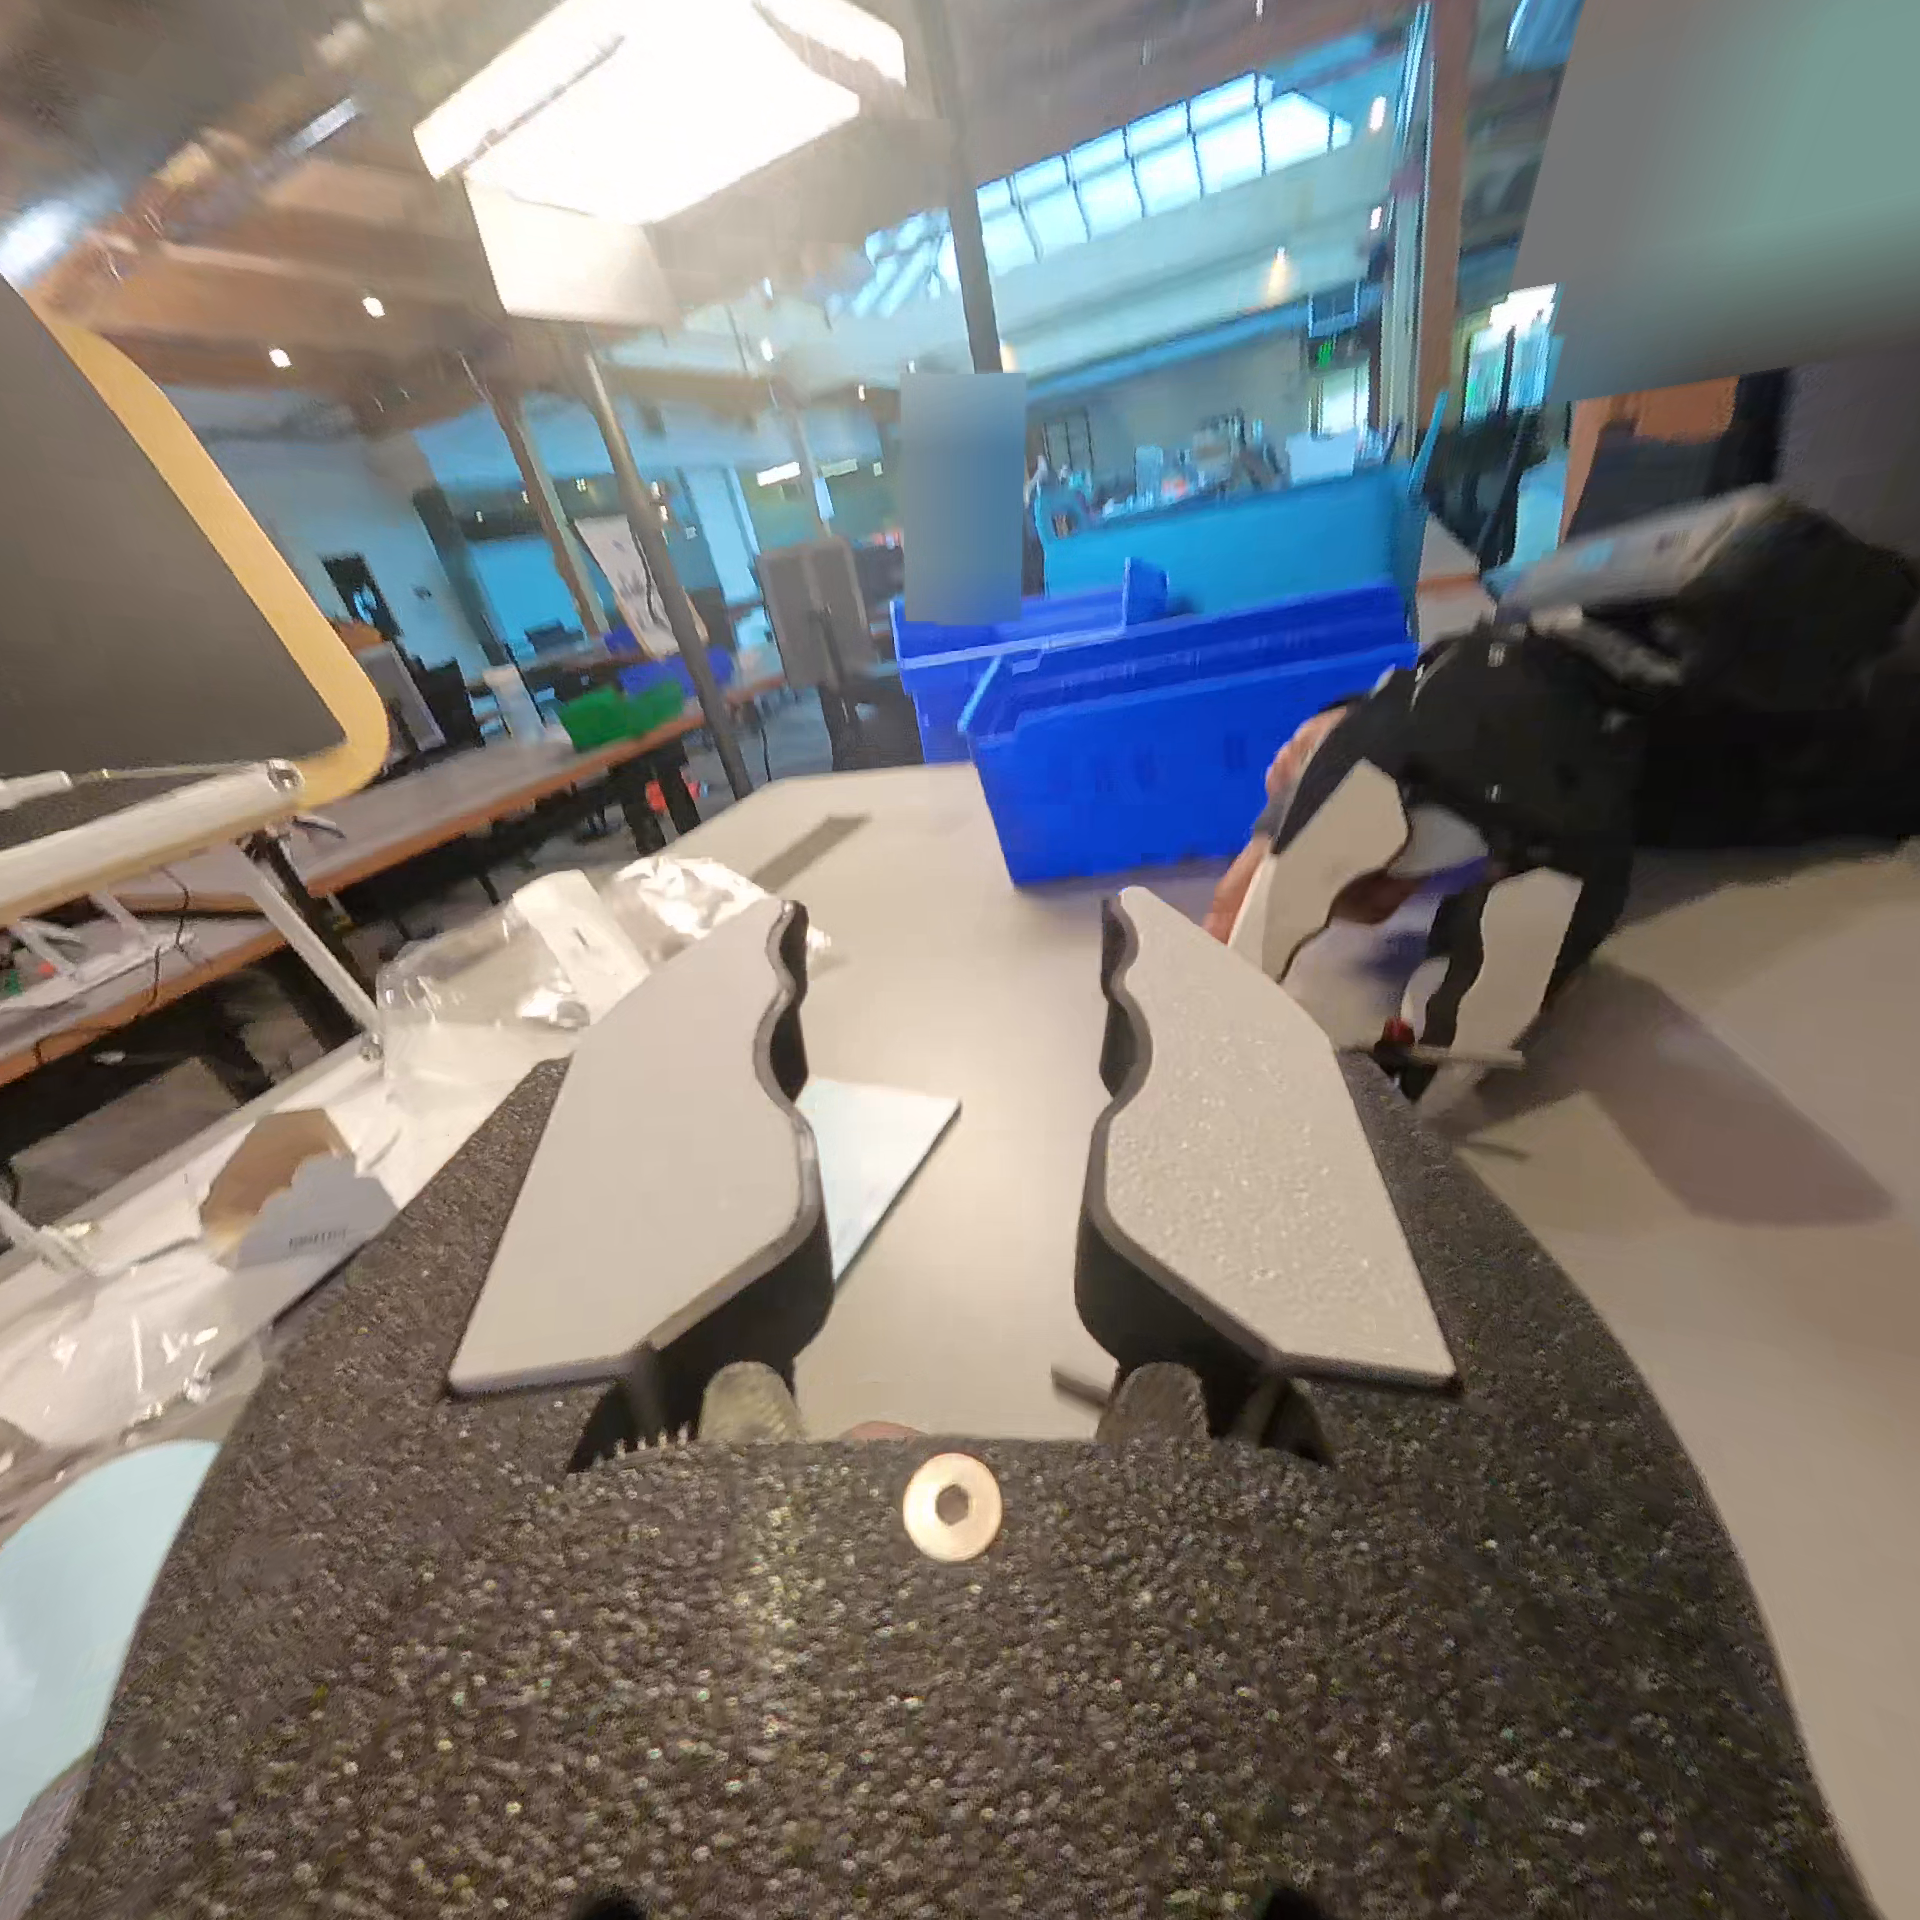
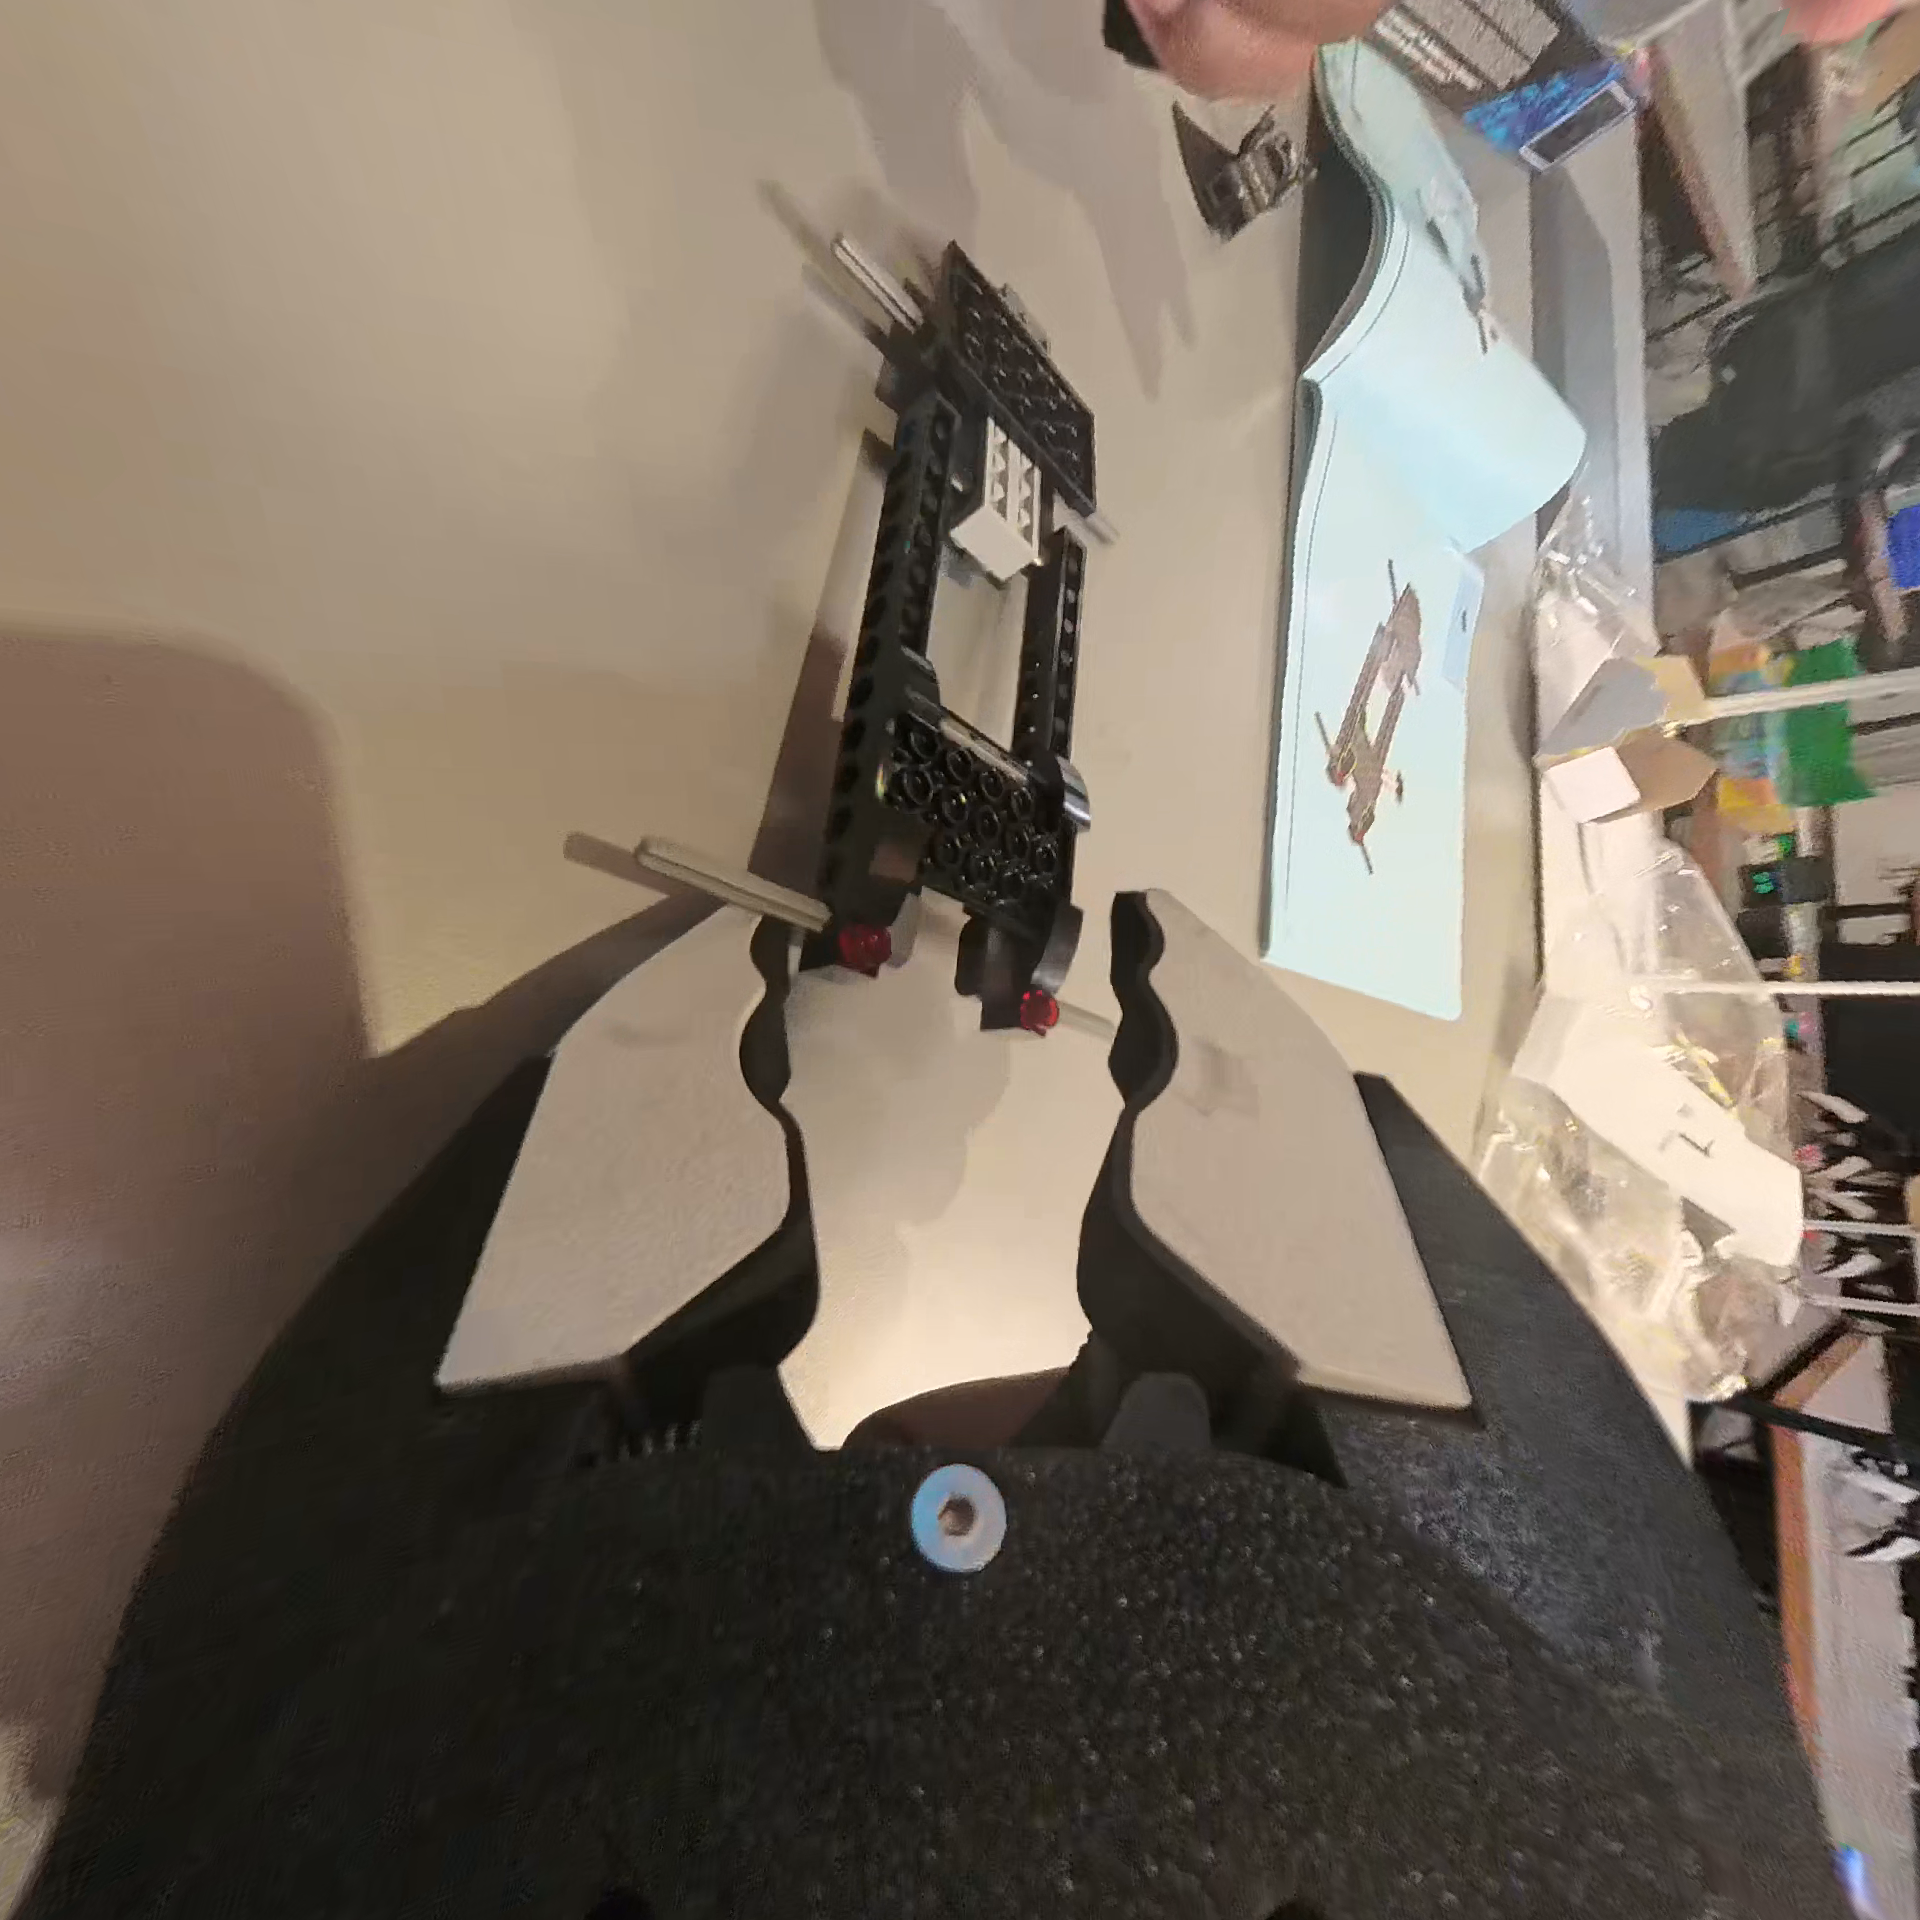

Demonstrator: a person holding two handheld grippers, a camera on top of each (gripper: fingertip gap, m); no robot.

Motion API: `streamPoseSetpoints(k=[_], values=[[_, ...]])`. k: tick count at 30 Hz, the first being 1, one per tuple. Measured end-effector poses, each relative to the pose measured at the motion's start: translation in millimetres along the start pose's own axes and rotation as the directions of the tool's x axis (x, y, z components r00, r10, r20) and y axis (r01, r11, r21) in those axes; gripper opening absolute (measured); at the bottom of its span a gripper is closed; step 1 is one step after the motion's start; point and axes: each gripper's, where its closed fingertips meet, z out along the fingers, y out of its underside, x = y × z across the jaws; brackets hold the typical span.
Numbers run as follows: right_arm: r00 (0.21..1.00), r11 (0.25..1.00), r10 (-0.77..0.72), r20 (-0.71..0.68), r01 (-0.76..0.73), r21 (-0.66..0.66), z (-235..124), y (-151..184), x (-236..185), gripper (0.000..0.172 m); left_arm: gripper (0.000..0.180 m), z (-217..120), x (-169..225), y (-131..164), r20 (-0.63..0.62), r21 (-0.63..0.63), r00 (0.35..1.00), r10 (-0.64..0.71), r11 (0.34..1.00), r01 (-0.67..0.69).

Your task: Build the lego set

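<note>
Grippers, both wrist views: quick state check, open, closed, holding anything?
Left gripper: jaws open, nothing between them, above the grey table.
Right gripper: jaws open, straddling the near end of the black brick frame, not clamped.

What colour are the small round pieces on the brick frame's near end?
Red, on a mostly black brick frame; clearest in the right wrist view.
</note>
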Motion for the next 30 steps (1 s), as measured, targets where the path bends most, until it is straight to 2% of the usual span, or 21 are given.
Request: streamPoseSetpoints(k=[5,13,17,21,26,30], values=[[0.991,0.994,0.105,0.085,-0.106,0.010,-9.1,2.5,-11.3,0.069,0.056,-0.5,7.2,22.8,-0.013,-0.086,1.000,-0.007,0.996,0.005],[0.966,0.959,0.257,0.038,-0.260,0.110,-16.1,4.9,5.0,0.067,0.051,5.8,-11.2,10.9,0.149,0.041,0.988,-0.038,0.999,0.032],[0.946,0.937,0.323,-0.037,-0.314,0.156,-15.2,9.8,21.7,0.062,0.049,5.5,-15.9,17.8,0.193,0.040,0.980,-0.045,0.998,0.038],[0.914,0.898,0.406,0.000,-0.399,0.185,-12.8,11.7,25.1,0.060,0.048,5.2,-15.9,17.2,0.176,0.051,0.981,-0.077,0.996,0.069],[0.899,0.880,0.438,0.006,-0.431,0.200,-15.1,12.8,29.3,0.057,0.047,1.5,-21.2,17.5,0.192,0.058,0.976,-0.105,0.994,0.095],[0.869,0.853,0.492,-0.038,-0.473,0.220,-15.5,16.2,42.6,0.054,0.042,-2.9,-32.4,16.6,0.277,0.054,0.959,-0.065,0.997,0.052]])
